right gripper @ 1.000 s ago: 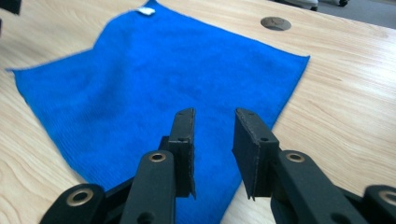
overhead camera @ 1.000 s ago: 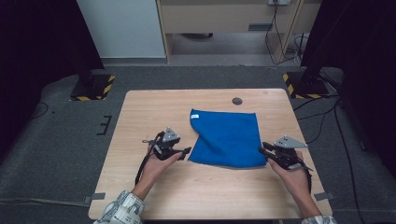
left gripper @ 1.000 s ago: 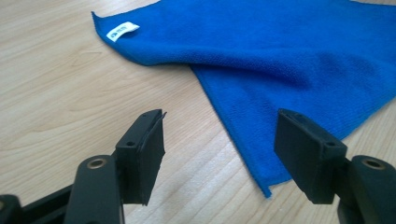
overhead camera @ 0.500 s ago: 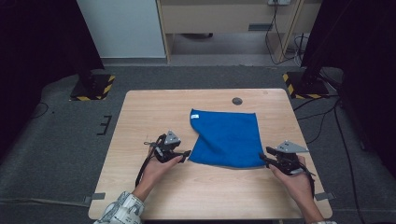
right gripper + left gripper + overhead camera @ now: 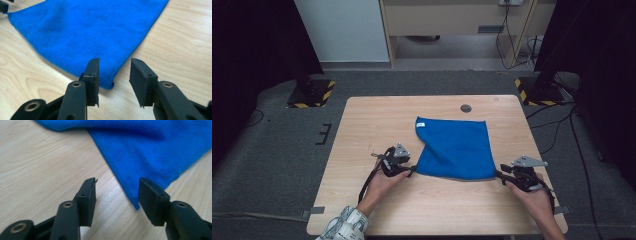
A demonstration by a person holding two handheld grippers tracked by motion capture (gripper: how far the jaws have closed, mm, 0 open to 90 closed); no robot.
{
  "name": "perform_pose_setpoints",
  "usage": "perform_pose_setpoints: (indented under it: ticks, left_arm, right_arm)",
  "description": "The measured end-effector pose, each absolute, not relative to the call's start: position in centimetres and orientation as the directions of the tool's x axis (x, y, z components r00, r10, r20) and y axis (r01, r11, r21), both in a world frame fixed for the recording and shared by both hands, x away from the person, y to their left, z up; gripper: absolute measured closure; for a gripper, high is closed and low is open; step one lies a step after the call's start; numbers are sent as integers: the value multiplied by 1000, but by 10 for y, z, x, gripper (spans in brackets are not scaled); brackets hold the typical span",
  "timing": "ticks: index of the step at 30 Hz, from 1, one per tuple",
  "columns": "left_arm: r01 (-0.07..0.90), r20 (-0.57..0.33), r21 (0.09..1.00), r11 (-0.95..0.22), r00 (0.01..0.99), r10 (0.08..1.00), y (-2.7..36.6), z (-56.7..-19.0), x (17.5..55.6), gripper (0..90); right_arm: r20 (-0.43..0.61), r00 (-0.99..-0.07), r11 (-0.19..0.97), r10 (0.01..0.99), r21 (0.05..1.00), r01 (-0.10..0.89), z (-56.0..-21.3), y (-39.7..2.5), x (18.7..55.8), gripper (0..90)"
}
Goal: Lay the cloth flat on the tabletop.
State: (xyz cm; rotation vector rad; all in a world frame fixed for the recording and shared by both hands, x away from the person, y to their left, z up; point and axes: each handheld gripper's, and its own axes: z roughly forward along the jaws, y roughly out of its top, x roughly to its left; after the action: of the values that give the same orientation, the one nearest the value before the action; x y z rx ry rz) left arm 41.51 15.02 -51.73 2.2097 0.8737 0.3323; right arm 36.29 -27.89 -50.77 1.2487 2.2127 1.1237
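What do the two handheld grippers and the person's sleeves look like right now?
Both grippers are black with two flat, blocky jaws on arms pinned by brass-coloured rivets. The left gripper and the right gripper each carry a grey three-cornered plate on top, and a thin black cable trails back from each. A light patterned sleeve shows on the left forearm.

Blue cloth point(image 5: 155, 147) runs off the top and right frame edges in left gripper view, top edge in right gripper view. White tag point(image 5: 425, 125) at its upper-left corner in high view: too small to read.

left claw point(image 5: 117, 191) open, right claw point(image 5: 113, 72) open
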Motion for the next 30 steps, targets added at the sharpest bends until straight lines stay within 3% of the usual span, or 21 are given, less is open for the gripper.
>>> perform_pose_setpoints:
  ticks: [5, 13, 19, 23, 26, 30]
  left_arm:
    - [477, -32, 712, -515, 755, 655, 147, -518, 414, 520]
    - [467, -30, 693, -550, 781, 624, 138, -523, 411, 489]
    - [465, -25, 685, -560, 784, 620, 137, -525, 411, 514]
    - [461, -22, 687, -562, 786, 618, 136, -525, 410, 580]
    - [460, -20, 686, -564, 787, 616, 135, -524, 409, 669]
    - [465, -22, 680, -567, 786, 618, 135, -523, 409, 751]
  right_arm:
    - [71, -557, 313, 827, 765, 563, -511, -280, 353, 564]
    - [76, -576, 347, 814, 731, 587, -519, -275, 360, 508]
    - [102, -597, 341, 796, 739, 581, -519, -272, 363, 657]
    - [102, -610, 349, 786, 742, 573, -518, -269, 365, 732]
    - [103, -627, 352, 772, 752, 557, -516, -265, 369, 854]
    - [85, -640, 369, 764, 756, 541, -514, -258, 372, 892]
